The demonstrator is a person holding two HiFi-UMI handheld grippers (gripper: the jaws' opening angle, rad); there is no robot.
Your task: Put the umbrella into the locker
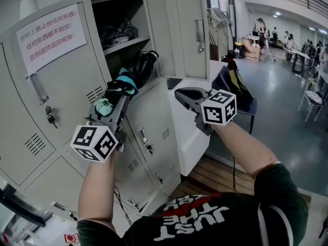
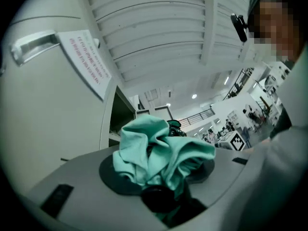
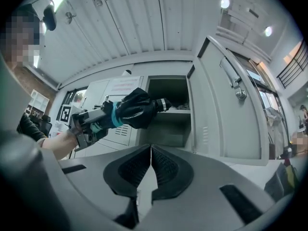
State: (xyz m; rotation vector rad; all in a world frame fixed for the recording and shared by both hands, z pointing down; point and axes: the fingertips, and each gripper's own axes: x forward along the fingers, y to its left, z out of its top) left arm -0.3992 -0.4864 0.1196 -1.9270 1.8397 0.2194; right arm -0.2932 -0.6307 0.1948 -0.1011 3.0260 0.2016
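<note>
In the head view my left gripper (image 1: 110, 106) is shut on a folded black and teal umbrella (image 1: 130, 76). The umbrella's black end points up into the open locker compartment (image 1: 128, 58), below a shelf. In the left gripper view bunched teal fabric of the umbrella (image 2: 159, 153) fills the space between the jaws of the left gripper (image 2: 163, 186). The right gripper (image 1: 179, 94) hovers just right of the umbrella, in front of the open locker door (image 1: 179, 29). Its pads (image 3: 150, 150) are shut with nothing between them. From the right gripper view the umbrella (image 3: 134, 110) is at the mouth of the locker (image 3: 168, 109).
Folded clothes (image 1: 118, 32) lie on the locker's upper shelf. A paper sign (image 1: 48, 32) hangs on the neighbouring door, with keys (image 1: 50, 118) in its lock. A chair with bags (image 1: 238, 94) stands right of the lockers. People and tables are far off at the back right.
</note>
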